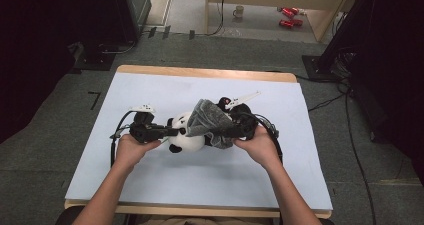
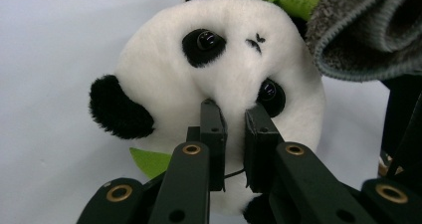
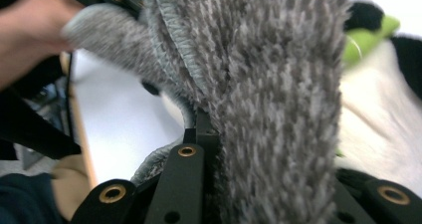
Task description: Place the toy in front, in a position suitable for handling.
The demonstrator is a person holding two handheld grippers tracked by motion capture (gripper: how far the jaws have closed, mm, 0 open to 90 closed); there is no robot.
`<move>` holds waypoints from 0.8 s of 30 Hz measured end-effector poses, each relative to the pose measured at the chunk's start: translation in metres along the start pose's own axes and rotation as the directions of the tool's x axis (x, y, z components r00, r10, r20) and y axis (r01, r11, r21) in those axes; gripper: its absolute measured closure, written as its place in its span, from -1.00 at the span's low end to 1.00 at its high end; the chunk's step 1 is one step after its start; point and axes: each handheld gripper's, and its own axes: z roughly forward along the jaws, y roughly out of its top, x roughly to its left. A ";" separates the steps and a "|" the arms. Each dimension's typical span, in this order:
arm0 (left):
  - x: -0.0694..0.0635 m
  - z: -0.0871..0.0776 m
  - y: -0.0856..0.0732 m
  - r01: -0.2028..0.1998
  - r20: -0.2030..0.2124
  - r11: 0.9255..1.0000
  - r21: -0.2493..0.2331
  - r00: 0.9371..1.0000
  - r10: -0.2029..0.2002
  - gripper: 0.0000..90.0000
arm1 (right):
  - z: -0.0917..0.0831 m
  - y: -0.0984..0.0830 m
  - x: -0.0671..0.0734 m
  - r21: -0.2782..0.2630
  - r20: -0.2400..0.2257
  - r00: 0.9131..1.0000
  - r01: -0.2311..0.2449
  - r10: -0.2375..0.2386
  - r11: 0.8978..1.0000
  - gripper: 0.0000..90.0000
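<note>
Left gripper (image 2: 234, 117) pinches the white-and-black plush panda's (image 2: 224, 84) muzzle, steadying it at mid-table, so the right gripper (image 1: 227, 127), clamped on the grey fuzzy cloth (image 3: 268, 84), can drape it over.

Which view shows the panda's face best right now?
The left gripper view: the black-and-white plush panda faces it, eyes clear. The high view shows it small, partly under the grey fuzzy cloth. The right gripper view shows a white sliver behind cloth.
</note>
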 end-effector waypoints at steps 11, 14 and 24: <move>-0.002 -0.009 -0.007 -0.142 -0.081 0.989 -0.050 0.987 0.137 0.17 | 0.018 -0.003 -0.010 -0.029 0.063 0.998 0.026 -0.024 0.999 0.79; -0.005 -0.012 -0.011 -0.194 -0.072 0.979 -0.062 0.979 0.190 -0.05 | 0.019 -0.002 -0.010 -0.048 0.085 0.996 0.036 -0.032 0.998 0.79; -0.009 -0.003 -0.020 -0.260 -0.065 0.964 -0.053 0.964 0.257 -0.40 | 0.020 0.008 -0.020 -0.103 0.147 0.989 0.043 -0.028 0.994 0.78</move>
